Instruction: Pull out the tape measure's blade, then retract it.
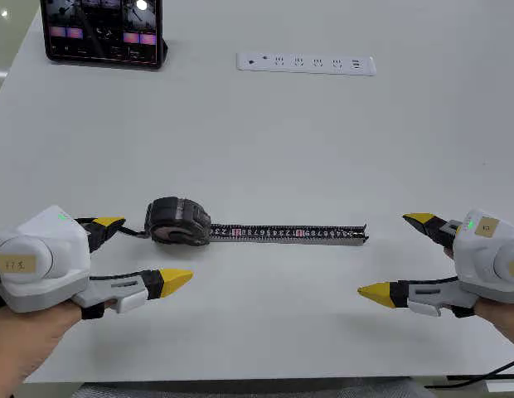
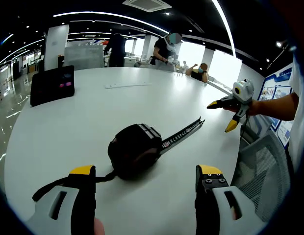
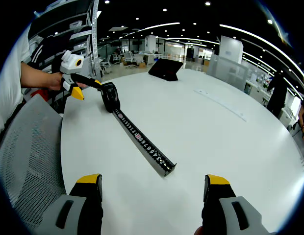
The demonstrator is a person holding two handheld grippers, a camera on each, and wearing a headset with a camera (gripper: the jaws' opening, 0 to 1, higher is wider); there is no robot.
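Head view: white tabletop. The black-and-grey rubber-cased tape measure lies at about 8 o'clock from the table's middle. Its black steel blade with white numerals is out and flat on the surface, long axis 9 to 3 o'clock, with the free end at the 3 o'clock side. The black tablet on a stand is at 11 o'clock and the white power strip at 12, both well apart from the work.

Left gripper: yellow-tipped jaws spread wide, nothing between them. The case is just beside it toward 3 o'clock. In the left gripper view the case sits dead ahead at 12 o'clock, not touching either jaw.

Right gripper: jaws likewise parted and empty. The blade's free end is near it toward 9 o'clock, with a gap. In the right gripper view the blade runs from just ahead off toward 11 o'clock, ending at the case.

Judgement: the pull-out looks done and retraction remains. The left gripper is nearer the case and the right is nearer the blade tip. Each faces its end along the blade's axis.
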